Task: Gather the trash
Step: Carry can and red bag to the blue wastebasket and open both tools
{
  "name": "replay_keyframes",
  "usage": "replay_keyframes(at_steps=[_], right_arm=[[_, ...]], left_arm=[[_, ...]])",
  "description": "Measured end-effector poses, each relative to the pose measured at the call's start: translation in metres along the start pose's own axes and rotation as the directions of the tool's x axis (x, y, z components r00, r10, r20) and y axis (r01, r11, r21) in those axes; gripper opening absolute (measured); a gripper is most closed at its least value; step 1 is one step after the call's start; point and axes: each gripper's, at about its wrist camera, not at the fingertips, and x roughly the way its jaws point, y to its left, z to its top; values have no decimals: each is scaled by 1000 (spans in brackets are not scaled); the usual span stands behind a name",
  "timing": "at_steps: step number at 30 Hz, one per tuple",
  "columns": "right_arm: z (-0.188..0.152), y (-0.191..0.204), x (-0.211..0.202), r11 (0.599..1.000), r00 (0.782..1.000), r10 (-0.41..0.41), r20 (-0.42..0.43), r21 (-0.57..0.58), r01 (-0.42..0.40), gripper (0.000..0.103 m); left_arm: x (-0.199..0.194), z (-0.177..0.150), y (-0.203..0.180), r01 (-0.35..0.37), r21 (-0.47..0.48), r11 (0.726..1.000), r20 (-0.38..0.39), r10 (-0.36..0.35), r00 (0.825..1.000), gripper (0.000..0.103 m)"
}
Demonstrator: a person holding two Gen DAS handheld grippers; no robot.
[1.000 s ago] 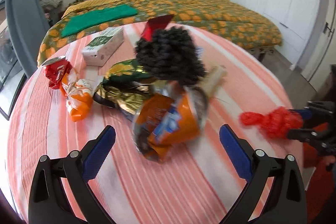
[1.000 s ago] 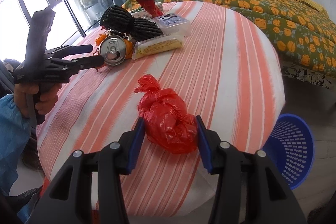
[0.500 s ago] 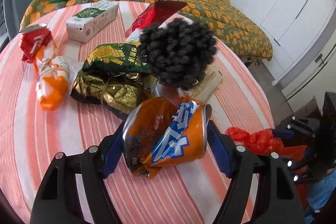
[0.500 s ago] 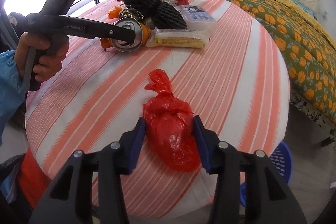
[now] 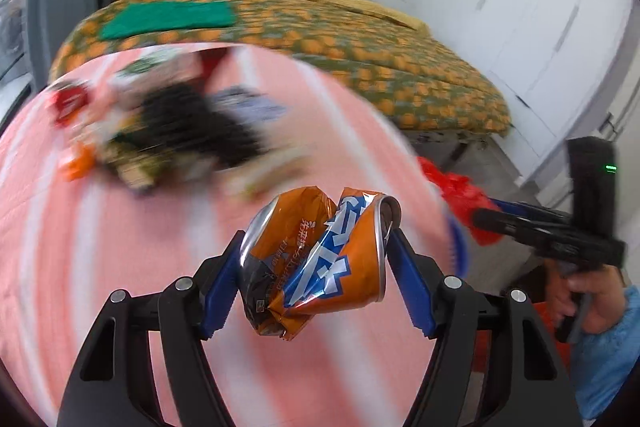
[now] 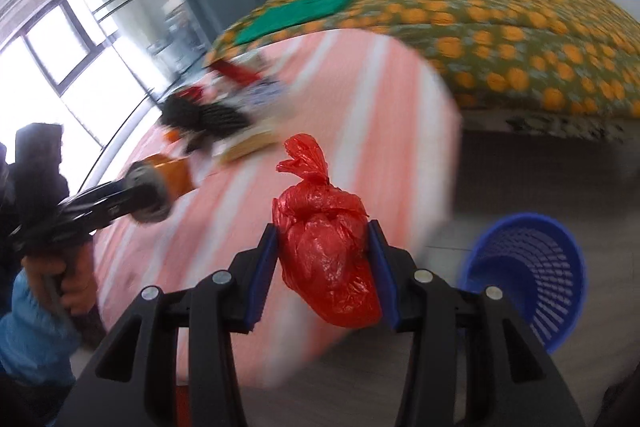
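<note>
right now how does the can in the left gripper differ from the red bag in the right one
The orange can is crushed, printed metal; the red bag is plain crinkled plastic, knotted on top. The can lies sideways in the left hand-held gripper; the bag stands knot-up in the right hand-held gripper. Both are clamped.

Left wrist view: sits just behind the left tool (image 5: 316,267), close above the striped worktop (image 5: 100,247), facing the bed (image 5: 320,39). Right wrist view: behind the right tool (image 6: 324,259), off the worktop's edge, also facing the bed, blue basket (image 6: 528,267) on the floor beside the worktop. Shared: worktop, bed, each other's tool.
</note>
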Motion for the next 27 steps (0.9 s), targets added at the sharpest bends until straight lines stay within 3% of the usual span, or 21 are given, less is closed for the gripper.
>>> replay_keyframes(at_steps=[4,8,13,19,24,26,27], right_arm=[[-8,-83,-18,981,993,-121,-18,150,122,44],[-21,-152,-21,946,980,-189,-56,257,197,44],[-35,-215,-12,908,978,-197,-76,363,211,44],[-46,-267,10,862,990,-114,-85,486,141,44],[-46,-288,28,838,994,-67,-86,536,103,47],[-47,-296,33,828,996,-49,-79,554,85,64],[-47,-300,33,820,996,-56,-71,565,86,71]], left_arm=[[32,20,-76,79,62,995,-32,-77,997,70],[78,29,-152,136,115,984,-82,-127,988,71],[158,17,-222,123,142,982,-161,-100,982,72],[253,-3,-242,72,124,990,-251,-39,967,72],[306,-12,-239,49,112,992,-287,-15,958,75],[323,-14,-240,47,113,992,-291,-12,957,78],[332,-15,-241,35,115,993,-300,1,954,85]])
